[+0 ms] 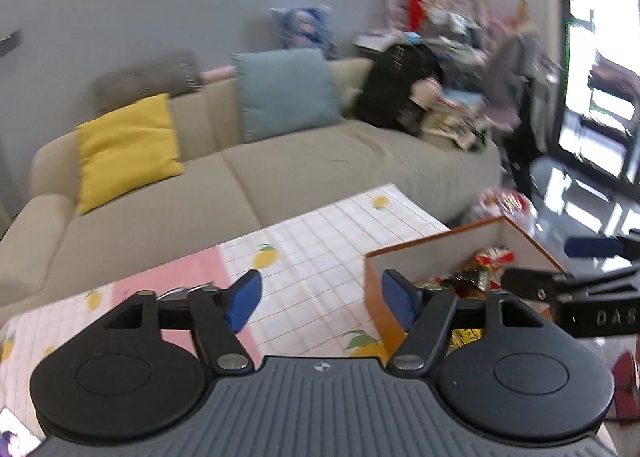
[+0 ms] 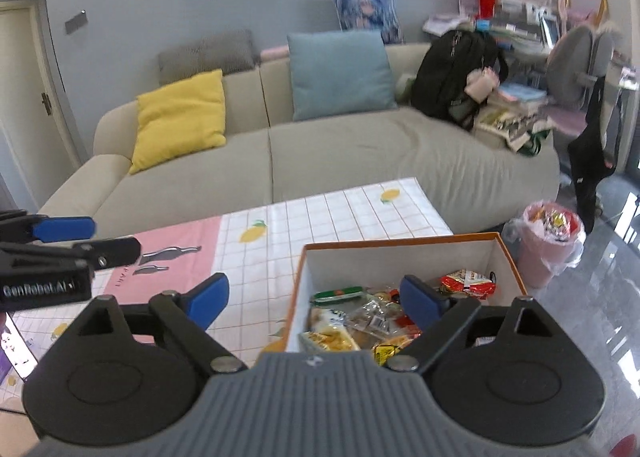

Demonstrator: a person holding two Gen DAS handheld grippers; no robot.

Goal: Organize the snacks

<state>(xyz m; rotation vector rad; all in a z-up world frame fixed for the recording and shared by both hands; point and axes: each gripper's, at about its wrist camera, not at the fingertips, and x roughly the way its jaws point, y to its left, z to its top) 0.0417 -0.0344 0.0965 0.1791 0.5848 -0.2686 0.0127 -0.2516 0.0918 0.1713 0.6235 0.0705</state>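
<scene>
Blue-padded left gripper [image 1: 322, 303] stands spread and empty, the orange-rimmed white cardboard box [image 1: 432, 253] of snacks just right of it. Right gripper [image 2: 316, 303], likewise wide, hangs over packets [image 2: 360, 321] inside; I'd check nothing remains on the lemon-print tablecloth [image 2: 304, 217]

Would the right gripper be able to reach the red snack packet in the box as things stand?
Probably yes: the right gripper is open and empty above the open-topped box, and the red snack packet lies uncovered on top near the far wall.
</scene>
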